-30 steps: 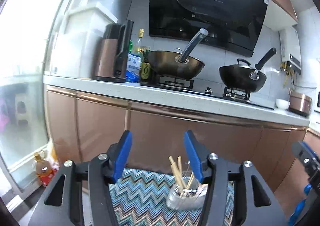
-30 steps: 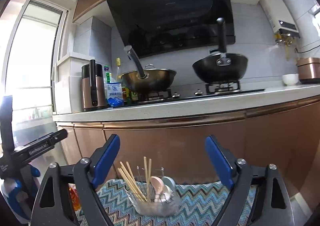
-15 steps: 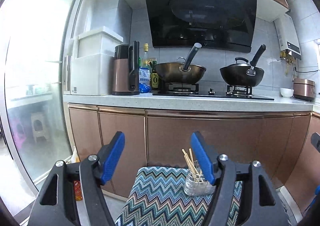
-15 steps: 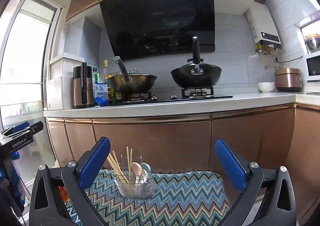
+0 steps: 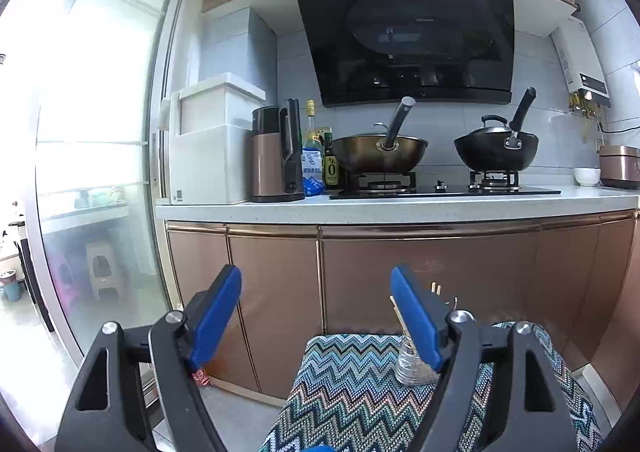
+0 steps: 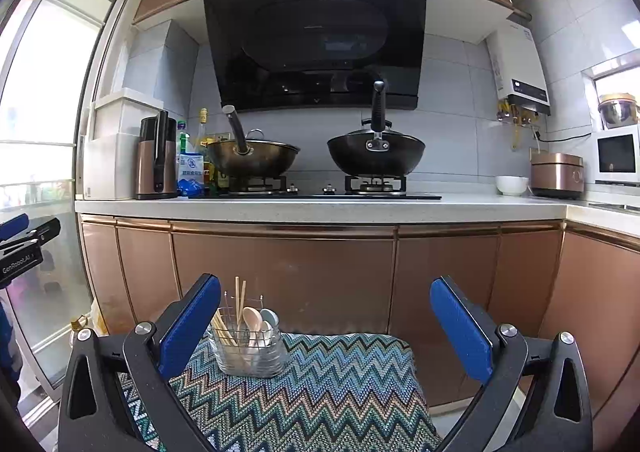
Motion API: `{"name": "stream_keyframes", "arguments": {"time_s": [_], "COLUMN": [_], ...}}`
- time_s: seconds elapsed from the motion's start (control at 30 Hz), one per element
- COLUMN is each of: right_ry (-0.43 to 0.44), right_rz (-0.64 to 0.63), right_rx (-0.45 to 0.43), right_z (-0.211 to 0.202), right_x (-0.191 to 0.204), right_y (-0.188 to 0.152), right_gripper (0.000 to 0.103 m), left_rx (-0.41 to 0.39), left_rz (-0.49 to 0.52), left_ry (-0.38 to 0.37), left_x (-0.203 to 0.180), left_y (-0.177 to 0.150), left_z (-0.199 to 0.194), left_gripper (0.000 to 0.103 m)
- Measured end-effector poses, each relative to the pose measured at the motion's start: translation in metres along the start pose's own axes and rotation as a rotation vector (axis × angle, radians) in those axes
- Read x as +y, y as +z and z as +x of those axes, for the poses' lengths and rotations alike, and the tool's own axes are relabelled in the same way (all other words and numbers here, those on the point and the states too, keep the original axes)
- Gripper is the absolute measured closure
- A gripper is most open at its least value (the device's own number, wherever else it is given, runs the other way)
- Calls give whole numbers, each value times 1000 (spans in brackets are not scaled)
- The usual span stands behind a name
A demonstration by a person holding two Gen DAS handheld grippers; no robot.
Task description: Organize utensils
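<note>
1. Left gripper (image 5: 316,312): jaws spread wide, holding nothing; blue pads. Held above the left part of the cloth-covered surface, aimed at the cabinet fronts.
2. Right gripper (image 6: 326,316): jaws spread wide, holding nothing; blue pads. Held above the near edge of the same surface.
3. Utensil holder (image 6: 250,352): wire-mesh basket, upright, standing on the zigzag cloth (image 6: 340,384) near its far left corner in the right wrist view. In the left wrist view it is mostly hidden behind the gripper's right finger, with only its lower left side showing.
4. Chopsticks (image 6: 240,298): wooden, upright to slightly tilted, in the left part of the holder.
5. Spoons (image 6: 252,318): one pale wooden-coloured, one light grey-blue just beside it, bowls up, in the right part of the holder.
6. Zigzag cloth: multicoloured weave, covering the low surface that carries the holder; sits in front of the copper cabinet doors (image 6: 280,276).
7. Countertop (image 6: 320,207): white; carries a hob with a bronze wok (image 6: 252,159) on the left burner and a black wok (image 6: 376,153) on the right.
8. Kettle (image 6: 156,159): copper and black, at the counter's left end, bottles just beside it.
9. White bowl (image 6: 512,184) and rice cooker (image 6: 556,173): toward the counter's right corner.
10. Range hood (image 6: 316,47): black, above the hob.
</note>
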State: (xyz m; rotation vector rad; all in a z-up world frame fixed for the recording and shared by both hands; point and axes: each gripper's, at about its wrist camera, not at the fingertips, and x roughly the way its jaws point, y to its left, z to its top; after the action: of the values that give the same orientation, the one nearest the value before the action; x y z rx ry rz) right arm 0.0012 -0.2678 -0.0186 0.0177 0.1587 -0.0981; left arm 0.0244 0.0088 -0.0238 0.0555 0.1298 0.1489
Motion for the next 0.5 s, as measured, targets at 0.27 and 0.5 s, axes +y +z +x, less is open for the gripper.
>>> {"name": "stream_keyframes", "arguments": {"time_s": [0.27, 0.5], "right_ry": [-9, -8], "right_rz": [-2, 10], "right_rx": [1, 18], "right_z": [-4, 1], "right_x": [-4, -4], "right_y": [-2, -7], "right_gripper": [0, 0], "left_rx": [20, 14], "left_rz": [-13, -10], "left_ry": [4, 32], "left_x": [6, 22], "left_y": [-2, 1], "left_z": [0, 3], "left_gripper": [26, 26]}}
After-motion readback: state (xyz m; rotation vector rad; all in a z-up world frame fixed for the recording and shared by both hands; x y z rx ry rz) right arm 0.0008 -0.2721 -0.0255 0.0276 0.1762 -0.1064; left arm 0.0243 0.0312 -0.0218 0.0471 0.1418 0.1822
